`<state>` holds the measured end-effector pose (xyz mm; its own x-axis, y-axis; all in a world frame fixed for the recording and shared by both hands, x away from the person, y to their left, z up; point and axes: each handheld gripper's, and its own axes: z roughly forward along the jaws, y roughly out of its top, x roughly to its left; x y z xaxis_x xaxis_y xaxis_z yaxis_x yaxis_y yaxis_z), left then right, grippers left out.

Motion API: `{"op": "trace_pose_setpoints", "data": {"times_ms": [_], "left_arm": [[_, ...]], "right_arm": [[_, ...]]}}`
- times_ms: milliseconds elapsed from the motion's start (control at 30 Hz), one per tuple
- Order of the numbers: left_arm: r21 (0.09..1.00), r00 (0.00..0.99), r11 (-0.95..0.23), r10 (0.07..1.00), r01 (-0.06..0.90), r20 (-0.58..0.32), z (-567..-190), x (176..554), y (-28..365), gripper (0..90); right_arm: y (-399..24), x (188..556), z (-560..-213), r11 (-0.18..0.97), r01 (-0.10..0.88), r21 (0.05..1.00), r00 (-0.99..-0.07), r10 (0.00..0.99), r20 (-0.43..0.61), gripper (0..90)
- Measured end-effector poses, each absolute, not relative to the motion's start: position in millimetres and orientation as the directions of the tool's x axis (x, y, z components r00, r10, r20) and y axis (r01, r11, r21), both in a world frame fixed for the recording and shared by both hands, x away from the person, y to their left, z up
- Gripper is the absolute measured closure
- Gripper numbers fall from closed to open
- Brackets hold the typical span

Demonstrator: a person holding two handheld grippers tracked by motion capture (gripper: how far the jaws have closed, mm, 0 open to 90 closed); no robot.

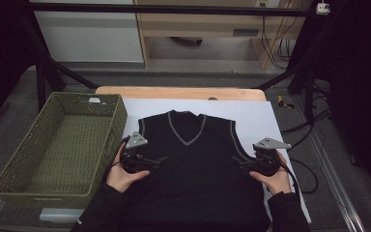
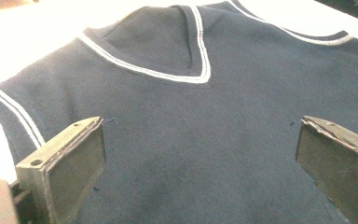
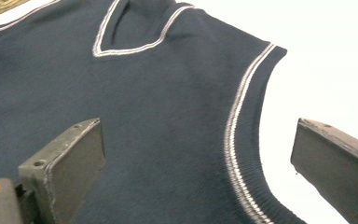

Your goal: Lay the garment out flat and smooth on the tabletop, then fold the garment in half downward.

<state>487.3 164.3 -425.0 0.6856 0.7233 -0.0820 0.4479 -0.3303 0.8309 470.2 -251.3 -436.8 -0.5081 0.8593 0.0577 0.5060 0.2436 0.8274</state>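
Observation:
A dark navy sleeveless V-neck vest [image 1: 195, 164] with pale trim lies flat, neck away from me, on a white sheet [image 1: 251, 113]. My left gripper [image 1: 157, 160] hovers at the vest's left side, pointing inward. In the left gripper view its jaws stand wide apart over the chest of the vest [image 2: 191, 102], and the left gripper [image 2: 198, 140] holds nothing. My right gripper [image 1: 239, 163] sits at the vest's right side, below the armhole. In the right gripper view the right gripper [image 3: 196, 140] is open, with the striped armhole edge of the vest [image 3: 144, 102] between the jaws, untouched.
A green woven basket [image 1: 63, 145], empty, stands left of the vest and close to my left hand. The wooden table edge [image 1: 178, 92] shows beyond the sheet. Black frame bars and cables run along the right side and the back.

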Motion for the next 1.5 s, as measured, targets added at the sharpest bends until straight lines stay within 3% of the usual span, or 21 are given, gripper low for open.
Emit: {"op": "trace_pose_setpoints", "data": {"times_ms": [733, 1000, 1167, 1400, 1500], "left_arm": [[0.824, 0.573, -0.279, 0.817, 0.493, -0.066, -425.5, 546.7, 171.9, 3.1], [0.804, 0.523, -0.295, 0.852, 0.516, -0.023, -438.0, 561.5, 178.4, 8.6], [0.793, 0.490, -0.269, 0.871, 0.546, -0.042, -447.1, 571.7, 183.8, 14.4], [0.735, 0.448, -0.252, 0.891, 0.629, -0.078, -462.5, 583.7, 194.9, 24.0], [0.716, 0.431, -0.287, 0.902, 0.636, -0.021, -467.6, 586.3, 196.8, 26.0]], "right_arm": [[-257.6, 497.9, -433.7, 0.212, 0.513, 0.832, -0.468, 0.882, 0.064, 7.5], [-261.1, 513.6, -436.3, 0.202, 0.538, 0.818, -0.436, 0.898, 0.065, 9.2], [-262.5, 524.1, -440.6, 0.201, 0.553, 0.809, -0.415, 0.908, 0.058, 11.8], [-255.7, 537.7, -447.9, 0.213, 0.563, 0.798, -0.419, 0.907, 0.053, 21.6], [-253.4, 545.2, -451.1, 0.220, 0.569, 0.792, -0.417, 0.908, 0.047, 25.3]]}}
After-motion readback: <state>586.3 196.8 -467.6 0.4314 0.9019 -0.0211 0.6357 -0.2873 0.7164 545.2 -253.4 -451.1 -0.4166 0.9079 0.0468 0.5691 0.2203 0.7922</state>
